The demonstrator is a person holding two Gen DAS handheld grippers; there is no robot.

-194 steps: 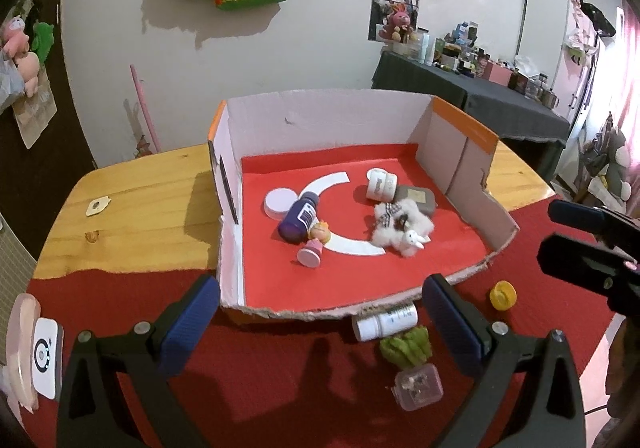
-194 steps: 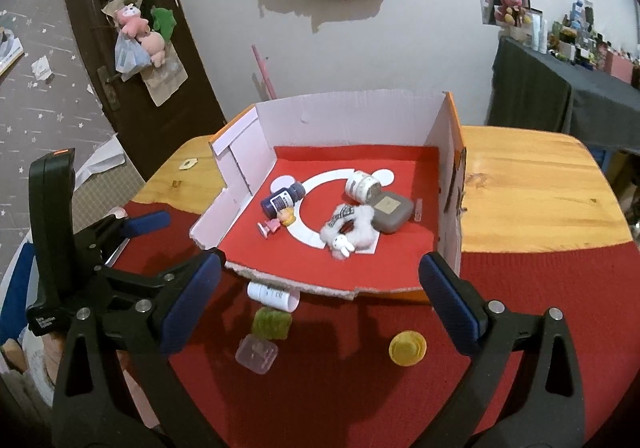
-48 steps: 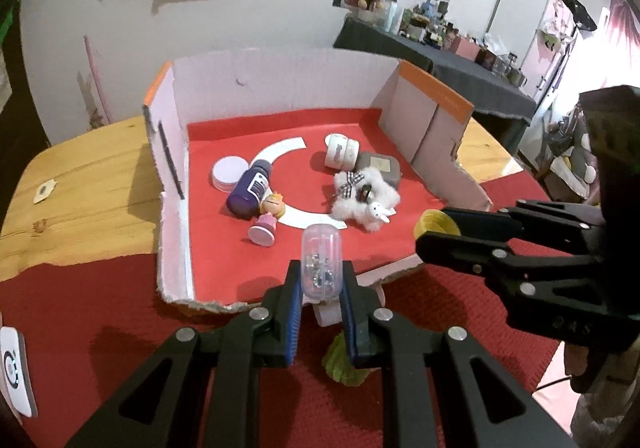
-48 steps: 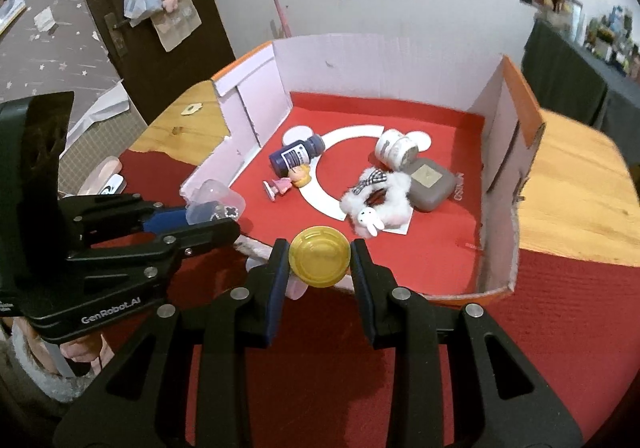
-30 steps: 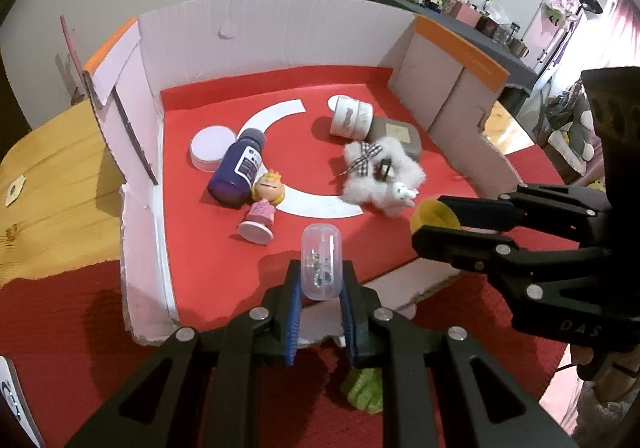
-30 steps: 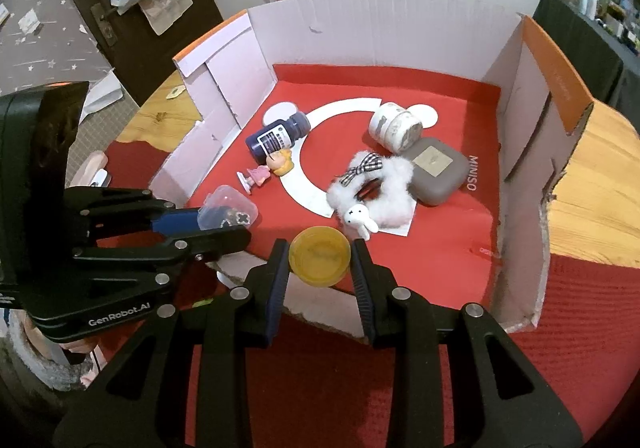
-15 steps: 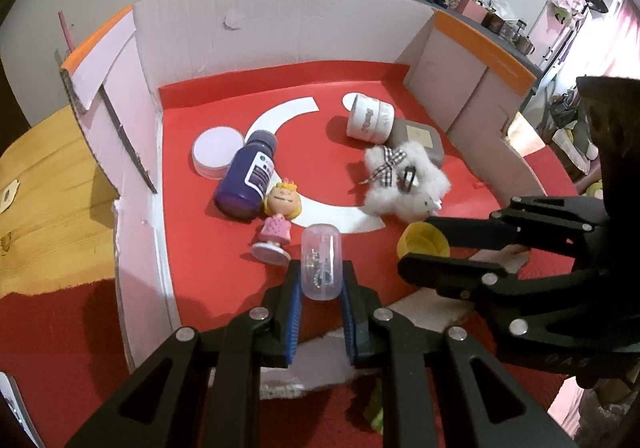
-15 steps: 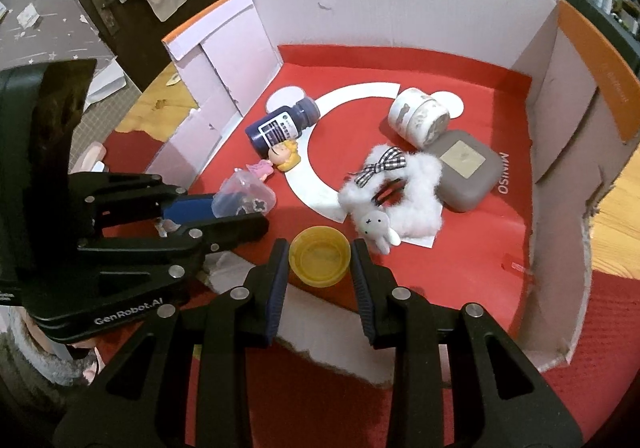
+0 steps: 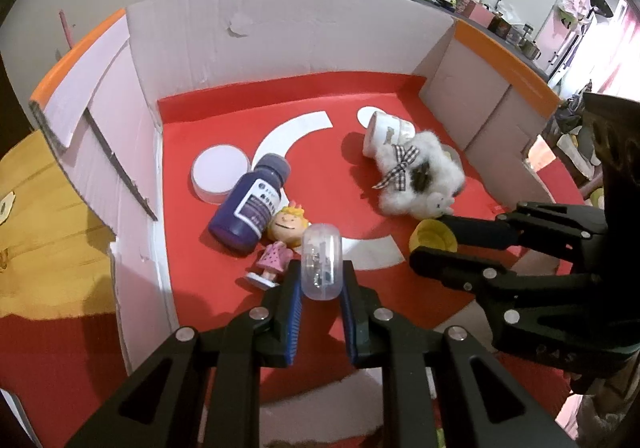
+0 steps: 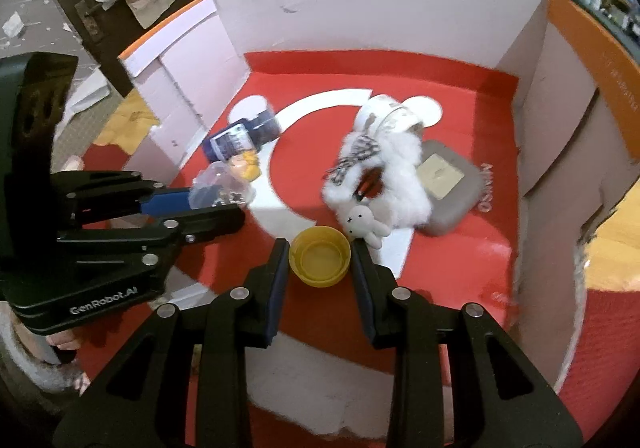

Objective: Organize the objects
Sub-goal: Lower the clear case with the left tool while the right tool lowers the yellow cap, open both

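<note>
Being counted in one cardboard box [image 9: 280, 44]: one blue bottle [image 9: 250, 208], one doll figurine [image 9: 280, 244], one white jar [image 9: 384, 132], one fluffy toy [image 9: 420, 180], one grey case [image 10: 444, 184], one clear capsule [image 9: 322, 266], one yellow cap [image 10: 320, 256].

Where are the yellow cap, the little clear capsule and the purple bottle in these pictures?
yellow cap [image 10: 320, 257], right wrist view, on its hollow inside.
clear capsule [image 9: 322, 262], left wrist view, on the middle of its see-through body.
purple bottle [image 9: 251, 208], left wrist view, on its label.
</note>
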